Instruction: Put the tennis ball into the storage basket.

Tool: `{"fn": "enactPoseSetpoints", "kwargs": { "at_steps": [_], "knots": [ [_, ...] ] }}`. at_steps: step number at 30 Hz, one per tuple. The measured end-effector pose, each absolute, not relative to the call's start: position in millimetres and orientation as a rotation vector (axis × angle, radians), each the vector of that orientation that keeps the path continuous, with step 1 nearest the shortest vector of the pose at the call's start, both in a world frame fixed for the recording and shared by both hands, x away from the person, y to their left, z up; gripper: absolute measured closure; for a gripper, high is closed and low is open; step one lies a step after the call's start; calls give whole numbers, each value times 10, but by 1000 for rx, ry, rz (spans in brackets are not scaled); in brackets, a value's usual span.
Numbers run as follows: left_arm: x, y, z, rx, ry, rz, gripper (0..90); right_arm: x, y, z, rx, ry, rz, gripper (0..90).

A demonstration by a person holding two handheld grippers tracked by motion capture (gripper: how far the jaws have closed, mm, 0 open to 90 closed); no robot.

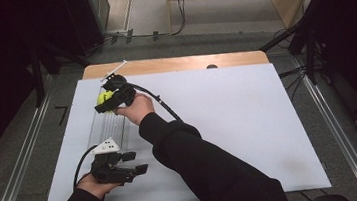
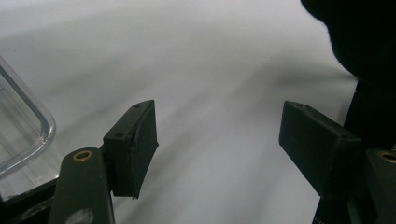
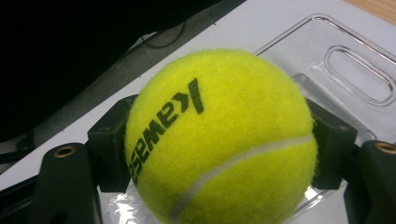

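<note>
A yellow tennis ball (image 1: 103, 97) (image 3: 219, 116) with black lettering is clamped between the jaws of my right gripper (image 1: 106, 101) (image 3: 219, 154). The right arm reaches across to the table's left side. Ball and gripper hover over the far end of a clear plastic tray (image 1: 107, 129) (image 3: 348, 70) lying on the white board. My left gripper (image 1: 137, 162) (image 2: 219, 140) is near the front left of the board, open, with only white surface between its jaws. The tray's rounded corner (image 2: 25, 128) lies just to its left.
The white board (image 1: 229, 120) covers a wooden table (image 1: 172, 64) and is bare to the right. The black sleeve (image 1: 198, 164) of the right arm crosses the board's middle. Dark stands and cables surround the table on the floor.
</note>
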State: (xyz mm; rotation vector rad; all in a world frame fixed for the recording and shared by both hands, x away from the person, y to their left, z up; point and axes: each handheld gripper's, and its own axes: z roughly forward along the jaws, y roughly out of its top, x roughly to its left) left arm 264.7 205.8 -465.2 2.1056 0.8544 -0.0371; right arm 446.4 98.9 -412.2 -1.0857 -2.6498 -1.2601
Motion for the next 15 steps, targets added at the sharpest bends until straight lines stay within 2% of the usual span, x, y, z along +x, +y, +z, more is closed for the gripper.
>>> {"fn": "enactPoseSetpoints", "kwargs": {
  "at_steps": [15],
  "knots": [
    [2645,2061,-4649,2105,855,-40,286,4437,1059,-4250,-1078,-2668,-1213,232]
  ]
}}
